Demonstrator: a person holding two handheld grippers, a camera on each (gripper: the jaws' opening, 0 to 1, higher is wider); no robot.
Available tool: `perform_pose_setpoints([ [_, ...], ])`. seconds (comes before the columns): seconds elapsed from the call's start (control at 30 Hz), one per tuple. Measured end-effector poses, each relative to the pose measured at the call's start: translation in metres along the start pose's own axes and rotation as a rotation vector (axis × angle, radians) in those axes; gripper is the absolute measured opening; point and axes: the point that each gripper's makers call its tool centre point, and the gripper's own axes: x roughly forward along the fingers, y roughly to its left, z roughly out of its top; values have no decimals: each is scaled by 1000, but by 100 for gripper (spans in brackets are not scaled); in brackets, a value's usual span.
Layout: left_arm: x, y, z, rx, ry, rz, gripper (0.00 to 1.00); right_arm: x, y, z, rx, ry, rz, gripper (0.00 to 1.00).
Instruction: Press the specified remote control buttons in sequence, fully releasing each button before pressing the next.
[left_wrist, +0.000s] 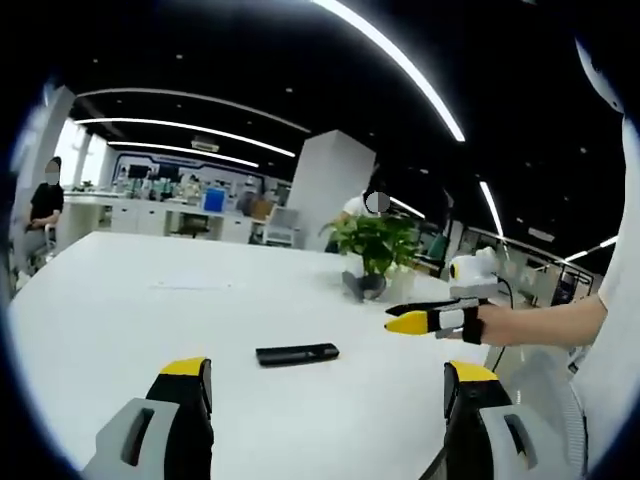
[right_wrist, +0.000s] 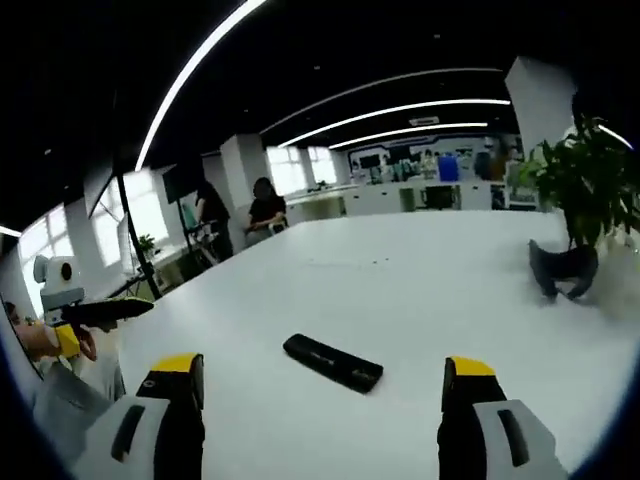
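- Left gripper view: remote control (left_wrist: 297, 354) lies flat on the white table (left_wrist: 120, 300), long side across the view, nothing touching it.
- Right gripper view shows the same remote, angled, also untouched and well ahead of the jaw tips.
- Left gripper (left_wrist: 328, 385): jaws spread wide, holding nothing, remote ahead of them and between their lines, clear gap to either jaw.
- Right gripper (right_wrist: 320, 382): own view shows jaws wide apart and empty, remote ahead of them, slightly toward the left jaw.
- In the left gripper view the right gripper comes in from the right, held up off the table to the right of the remote and well apart from it; from that side its yellow tips look close together, so that view can't confirm the opening.
- In the right gripper view the left gripper sits far left of the remote, held by a hand (right_wrist: 40, 340).
- Buttons too small and dark to read, so the target can't be identified.
- Beyond the remote: potted plant (left_wrist: 378, 245), and a dark object (right_wrist: 562, 268) at its base, neither near the remote.
- Progress, as a judgement: no press under way, no gripper at the remote; the sequence looks still to do, or between presses with the button fully released. The frames don't show which.
- Left to do: bring one jaw tip down on the required button, then lift clear.
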Motion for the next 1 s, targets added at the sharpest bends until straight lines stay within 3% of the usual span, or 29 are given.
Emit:
perform_pose_setpoints([
  [0.43, -7, -10, 4, 19, -17, 0, 100, -74, 16, 20, -42, -86, -125, 99],
  [0.57, -12, -10, 9, 21, -29, 13, 100, -89, 22, 20, -76, -85, -171, 99],
  [0.73, -20, -6, 17, 19, -53, 41, 100, -108, 26, 26, -31, -138, -210, 99],
  [1.0, -28, -1, 26, 14, -80, 79, 100, -121, 33, 27, -63, -146, -210, 99],
])
